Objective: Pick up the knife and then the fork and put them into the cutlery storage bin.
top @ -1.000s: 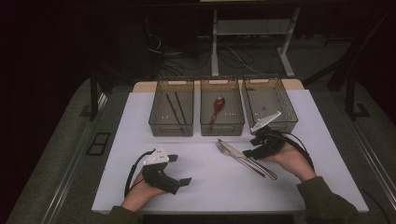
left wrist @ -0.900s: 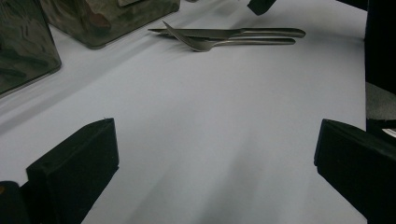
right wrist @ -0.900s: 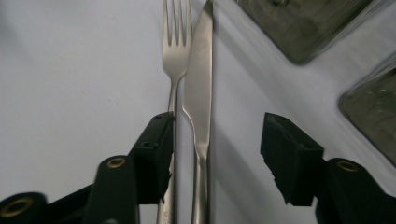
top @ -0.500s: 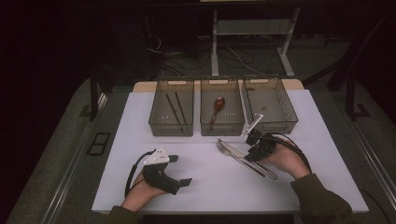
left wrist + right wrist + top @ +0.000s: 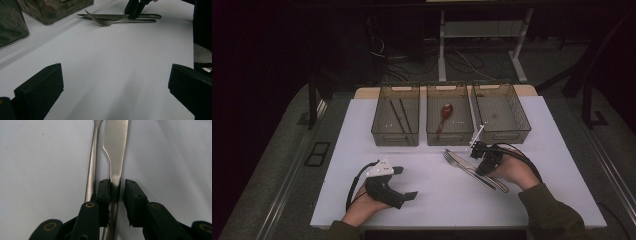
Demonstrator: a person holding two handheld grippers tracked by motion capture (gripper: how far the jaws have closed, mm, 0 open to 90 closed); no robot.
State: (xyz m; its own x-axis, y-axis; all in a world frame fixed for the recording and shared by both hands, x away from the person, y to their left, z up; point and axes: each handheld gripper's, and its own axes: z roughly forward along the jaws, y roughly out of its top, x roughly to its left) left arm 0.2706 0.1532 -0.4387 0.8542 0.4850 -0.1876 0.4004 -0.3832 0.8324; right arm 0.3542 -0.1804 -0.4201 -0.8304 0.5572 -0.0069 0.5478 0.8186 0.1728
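The knife lies flat on the white table, in front of the middle bin, with the fork just beside it. My right gripper stands over its handle with one jaw on each side, narrowly apart, and I cannot tell if they already press it. My left gripper rests well apart from it, jaws wide and holding nothing.

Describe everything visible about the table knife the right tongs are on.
The knife looks like plain silver metal in one piece, its blade stepping down to a narrower handle. It lies flat on the white table, close beside a fork. The right tongs straddle its handle, jaws nearly closed; a firm clamp can't be confirmed.
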